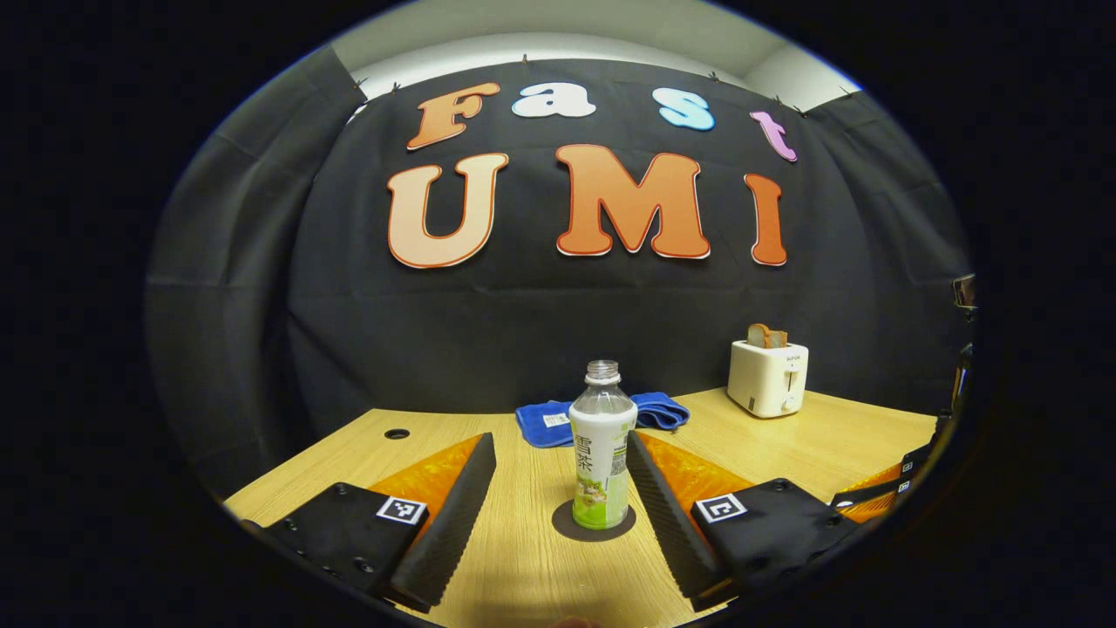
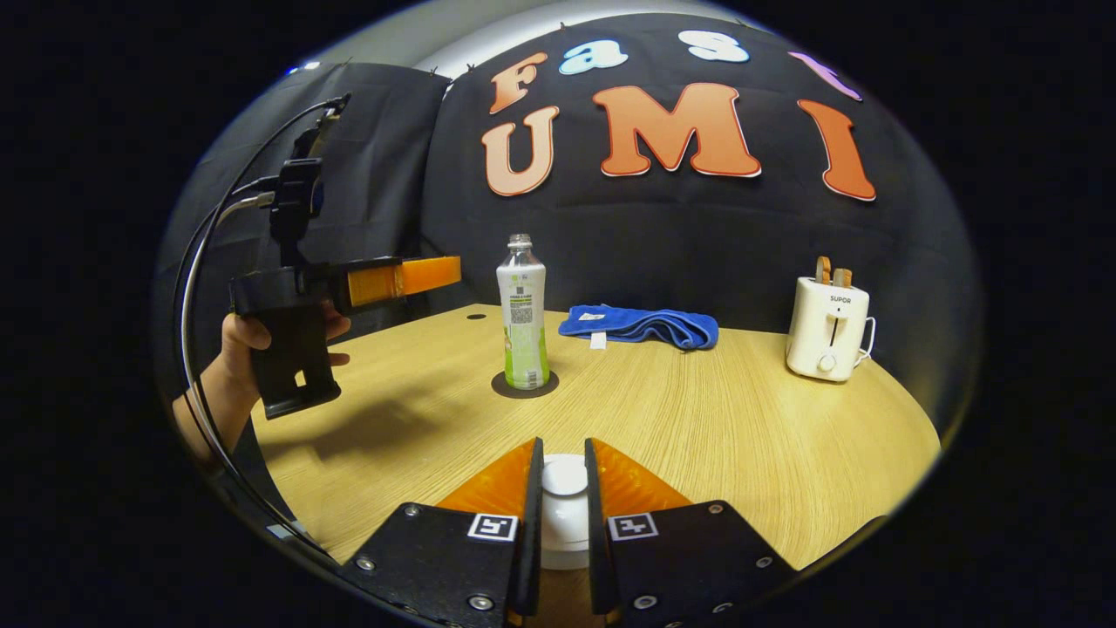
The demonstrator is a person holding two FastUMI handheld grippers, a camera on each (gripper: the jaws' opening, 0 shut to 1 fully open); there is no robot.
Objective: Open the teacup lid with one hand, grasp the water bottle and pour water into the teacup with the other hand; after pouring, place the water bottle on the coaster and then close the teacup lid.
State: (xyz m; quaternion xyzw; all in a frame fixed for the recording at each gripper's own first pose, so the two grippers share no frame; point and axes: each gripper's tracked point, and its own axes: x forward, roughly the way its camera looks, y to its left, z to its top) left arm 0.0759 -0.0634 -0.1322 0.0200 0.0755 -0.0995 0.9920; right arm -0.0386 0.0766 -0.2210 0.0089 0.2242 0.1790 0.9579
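Pale wood grain runs across the table (image 1: 523,558) in your left gripper view, and on it the water bottle (image 1: 602,445) stands upright with no cap, resting on the dark round coaster (image 1: 593,523). Your left gripper (image 1: 558,488) is spread wide, one finger on either side of the bottle and neither one touching it, so it has hold of nothing. Behind the bottle a blue cloth (image 1: 602,417) lies bunched near the back edge, and to the right of it a white toaster (image 1: 767,377) holds a slice of bread (image 1: 765,336). In your right gripper view the table (image 2: 715,436) spreads out ahead, and your right gripper (image 2: 564,497) has its fingers drawn close against the white knob of the teacup lid (image 2: 564,510), pressing it from both sides; the lid sits low between them, and you cannot tell from here whether it is seated on the teacup below. Farther off, the bottle (image 2: 523,314) stands on the coaster (image 2: 525,385) near the middle of the table, with the blue cloth (image 2: 641,325) behind it and the toaster (image 2: 826,330) to the right. At the left edge, your hand (image 2: 235,349) holds the left gripper (image 2: 436,272) raised above the table, its tips pointing toward the bottle but apart from it.
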